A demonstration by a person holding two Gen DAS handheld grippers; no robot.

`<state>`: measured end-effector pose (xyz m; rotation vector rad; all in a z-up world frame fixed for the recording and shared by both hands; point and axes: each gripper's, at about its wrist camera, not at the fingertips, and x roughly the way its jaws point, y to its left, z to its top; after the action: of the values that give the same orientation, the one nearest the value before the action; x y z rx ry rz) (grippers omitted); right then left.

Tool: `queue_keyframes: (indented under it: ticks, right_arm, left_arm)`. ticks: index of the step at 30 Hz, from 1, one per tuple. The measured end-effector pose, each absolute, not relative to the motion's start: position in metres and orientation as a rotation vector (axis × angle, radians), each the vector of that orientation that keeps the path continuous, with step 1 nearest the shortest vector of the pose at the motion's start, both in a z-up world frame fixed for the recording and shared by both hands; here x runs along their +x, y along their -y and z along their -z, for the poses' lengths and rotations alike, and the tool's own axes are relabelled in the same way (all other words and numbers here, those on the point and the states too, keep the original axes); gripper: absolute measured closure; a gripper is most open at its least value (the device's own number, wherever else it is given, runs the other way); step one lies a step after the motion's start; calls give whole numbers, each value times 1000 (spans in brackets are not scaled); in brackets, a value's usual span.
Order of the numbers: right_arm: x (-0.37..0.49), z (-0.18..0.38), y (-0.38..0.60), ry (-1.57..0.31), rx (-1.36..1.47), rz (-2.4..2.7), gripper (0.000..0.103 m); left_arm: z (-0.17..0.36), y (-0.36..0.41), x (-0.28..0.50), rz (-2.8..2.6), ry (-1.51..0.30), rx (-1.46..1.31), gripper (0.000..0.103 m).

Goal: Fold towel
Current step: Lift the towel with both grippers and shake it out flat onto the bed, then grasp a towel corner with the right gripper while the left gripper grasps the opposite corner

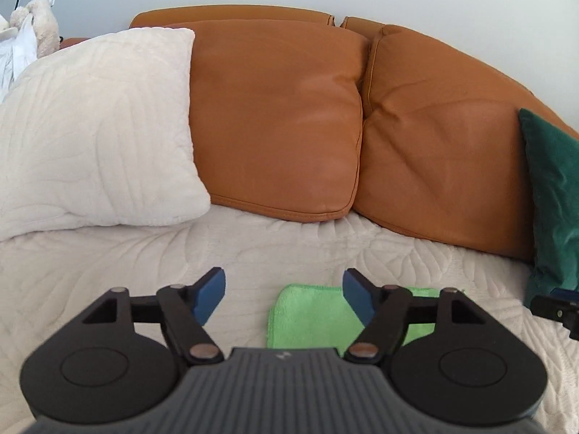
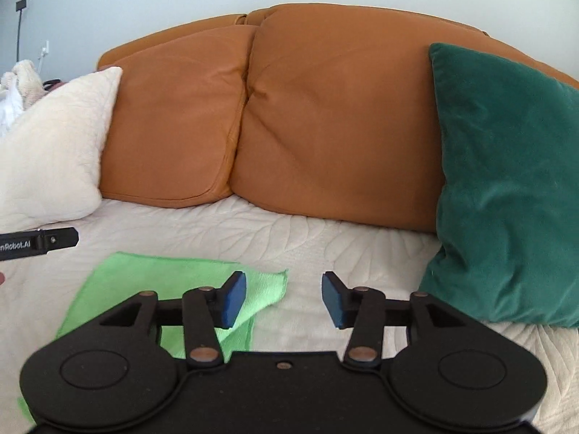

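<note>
A bright green towel (image 1: 307, 316) lies on the cream quilted sofa seat, with a layer doubled over itself. In the right wrist view the green towel (image 2: 152, 285) spreads to the lower left, a folded flap near its right end. My left gripper (image 1: 284, 294) is open and empty, held above the towel's left edge. My right gripper (image 2: 284, 298) is open and empty, above the towel's right corner. Part of the right gripper shows at the right edge of the left wrist view (image 1: 553, 307), and a finger of the left one in the right wrist view (image 2: 43, 240).
Two tan leather back cushions (image 1: 289, 119) stand behind the seat. A white quilted pillow (image 1: 90, 133) leans at the left, a dark green velvet pillow (image 2: 506, 188) at the right. A plush toy (image 1: 39, 25) sits far left. The cream cover (image 2: 325, 238) spans the seat.
</note>
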<state>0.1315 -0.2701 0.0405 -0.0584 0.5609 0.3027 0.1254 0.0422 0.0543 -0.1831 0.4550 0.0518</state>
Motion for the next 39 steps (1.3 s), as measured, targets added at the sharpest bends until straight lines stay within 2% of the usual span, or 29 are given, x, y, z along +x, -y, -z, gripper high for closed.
queue_keyframes:
  ticks: [3,6,9,13,19,27,39]
  right_arm:
    - [93,-35,275,-600,-187,-381,56]
    - [45,-9,246,-520,-593,-414,57]
    - [14,15,217,-484,-841,-467,61]
    - [17,27,199,-497,-901,-485,80]
    - [21,48,196,-489,-1070,-505,81]
    - [26,58,191,-495,-1140,-552,101]
    - [3,17,220,-641,-1036,-580,102]
  left_arm:
    - [-58,-41,76,-1,-458,-34,28]
    - [-45,-24,30,29,-456,163,28]
    - [-35,-13,-1,75,-463,224,28]
    - [-35,-11,-13,95,-482,174,28]
    - [-39,-21,-13,80,-479,152,28]
    - [-35,-20,-10,78,-489,163,28]
    - [-33,-20,-9,112,-504,157,28]
